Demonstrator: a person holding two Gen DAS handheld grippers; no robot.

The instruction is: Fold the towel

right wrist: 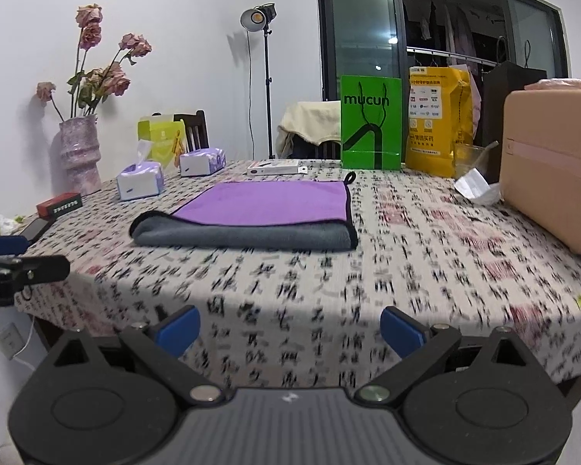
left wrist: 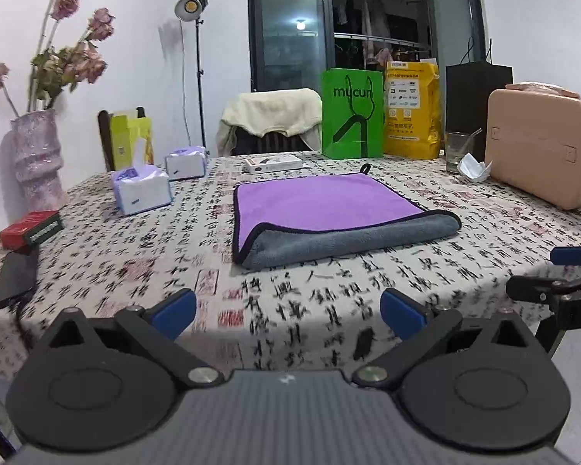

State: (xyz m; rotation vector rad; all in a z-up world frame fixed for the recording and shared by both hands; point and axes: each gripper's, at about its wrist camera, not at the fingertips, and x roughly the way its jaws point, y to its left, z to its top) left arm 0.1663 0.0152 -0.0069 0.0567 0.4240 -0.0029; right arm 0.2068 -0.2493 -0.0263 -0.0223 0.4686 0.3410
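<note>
A towel (left wrist: 325,213), purple on top and grey underneath with a dark edge, lies folded flat in the middle of the table; it also shows in the right wrist view (right wrist: 259,213). Its hanging loop sticks out at the far corner. My left gripper (left wrist: 288,310) is open and empty, held back over the table's near edge, well short of the towel. My right gripper (right wrist: 290,329) is open and empty too, likewise back from the towel. Each gripper shows at the edge of the other's view.
The table wears a calligraphy-print cloth (left wrist: 368,290). Two tissue packs (left wrist: 141,190), a red box (left wrist: 31,228) and a phone (left wrist: 15,275) lie at left. A green bag (left wrist: 352,112), yellow bag (left wrist: 410,108), glass (left wrist: 457,151) and pink case (left wrist: 542,147) stand at back right.
</note>
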